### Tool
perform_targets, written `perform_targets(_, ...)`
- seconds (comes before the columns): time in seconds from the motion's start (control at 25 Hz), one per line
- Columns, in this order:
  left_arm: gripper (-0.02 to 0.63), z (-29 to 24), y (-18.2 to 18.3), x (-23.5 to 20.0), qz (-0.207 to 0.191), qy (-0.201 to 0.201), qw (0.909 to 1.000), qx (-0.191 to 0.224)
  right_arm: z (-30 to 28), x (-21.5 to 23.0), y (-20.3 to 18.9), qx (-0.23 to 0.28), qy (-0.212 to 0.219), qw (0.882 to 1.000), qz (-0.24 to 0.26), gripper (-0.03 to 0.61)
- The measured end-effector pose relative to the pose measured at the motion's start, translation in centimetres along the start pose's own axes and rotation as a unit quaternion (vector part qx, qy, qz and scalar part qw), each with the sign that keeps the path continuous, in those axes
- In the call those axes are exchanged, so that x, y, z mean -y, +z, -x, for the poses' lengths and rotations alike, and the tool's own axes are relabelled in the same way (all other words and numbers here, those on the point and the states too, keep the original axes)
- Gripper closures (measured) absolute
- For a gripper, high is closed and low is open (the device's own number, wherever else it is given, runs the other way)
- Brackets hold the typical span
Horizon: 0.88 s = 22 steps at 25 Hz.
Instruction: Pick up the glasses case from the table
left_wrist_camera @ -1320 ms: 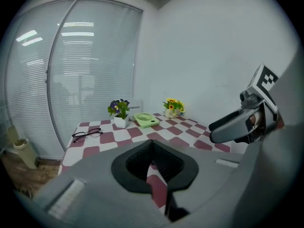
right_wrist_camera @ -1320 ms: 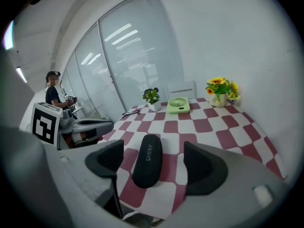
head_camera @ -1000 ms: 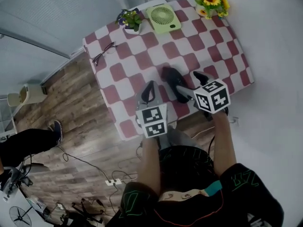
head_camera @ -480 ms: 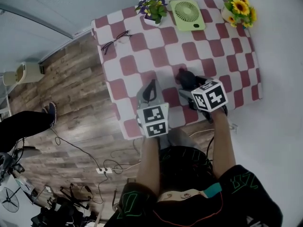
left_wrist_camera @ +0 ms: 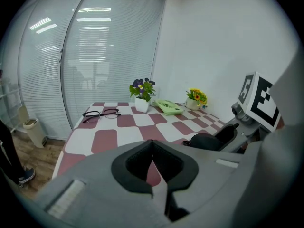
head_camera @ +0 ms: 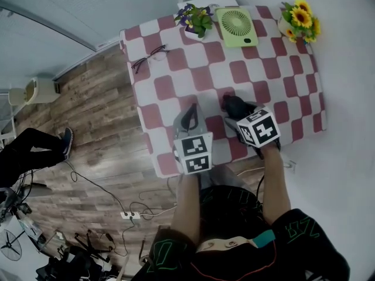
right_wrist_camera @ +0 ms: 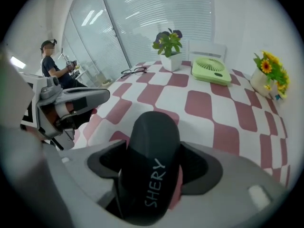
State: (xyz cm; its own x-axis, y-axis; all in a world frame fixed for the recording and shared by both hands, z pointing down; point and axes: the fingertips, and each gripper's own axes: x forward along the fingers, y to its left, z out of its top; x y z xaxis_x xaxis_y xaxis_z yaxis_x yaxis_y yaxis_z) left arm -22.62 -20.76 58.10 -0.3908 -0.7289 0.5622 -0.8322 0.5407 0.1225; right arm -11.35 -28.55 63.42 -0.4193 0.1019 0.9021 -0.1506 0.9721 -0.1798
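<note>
The black glasses case (head_camera: 234, 105) lies on the checked table (head_camera: 176, 75), near its front edge. My right gripper (head_camera: 239, 115) points steeply down over it, one jaw on each side. In the right gripper view the case (right_wrist_camera: 152, 160), lettered in white, fills the space between the jaws. The right gripper (right_wrist_camera: 154, 167) is closing, and a thin strip of tablecloth still shows beside one pad. My left gripper (head_camera: 188, 113) hangs over the table to the left of the case, jaws together with nothing in them (left_wrist_camera: 153, 167). From there the case (left_wrist_camera: 206, 141) shows on the right.
Eyeglasses (head_camera: 149, 57) lie at the table's far left. A potted plant (head_camera: 196, 21), a green fan (head_camera: 236, 25) and sunflowers (head_camera: 302, 16) line the back edge. Cables cross the wood floor (head_camera: 105, 127) on the left. A person (right_wrist_camera: 50, 63) sits beyond the table.
Both grippers have come down toward the table. The right gripper has tipped downward and settled over the case, which lay just ahead of it before.
</note>
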Motion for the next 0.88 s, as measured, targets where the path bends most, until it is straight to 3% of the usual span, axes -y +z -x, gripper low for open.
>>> perform_targets(0.2, 0.604, 0.7, 1.4, 0.5, -0.010, 0.003, 0.9998, 0.020, 2.2, 0.5, 1.8, 0.072, -0.016, 0.997, -0.006, 0.227)
perform_targets(0.4, 0.604, 2.0, 4.0, 1.6, -0.022, 0.007, 0.9980, 0.059, 6.0, 1.4, 4.2, 0.168, -0.037, 0.985, -0.007, 0.227)
perform_targets(0.88, 0.604, 7.7, 12.6, 4.3, -0.055, 0.020, 0.9811, 0.184, 17.3, 2.0, 8.1, 0.358, -0.088, 0.929, 0.010, 0.227)
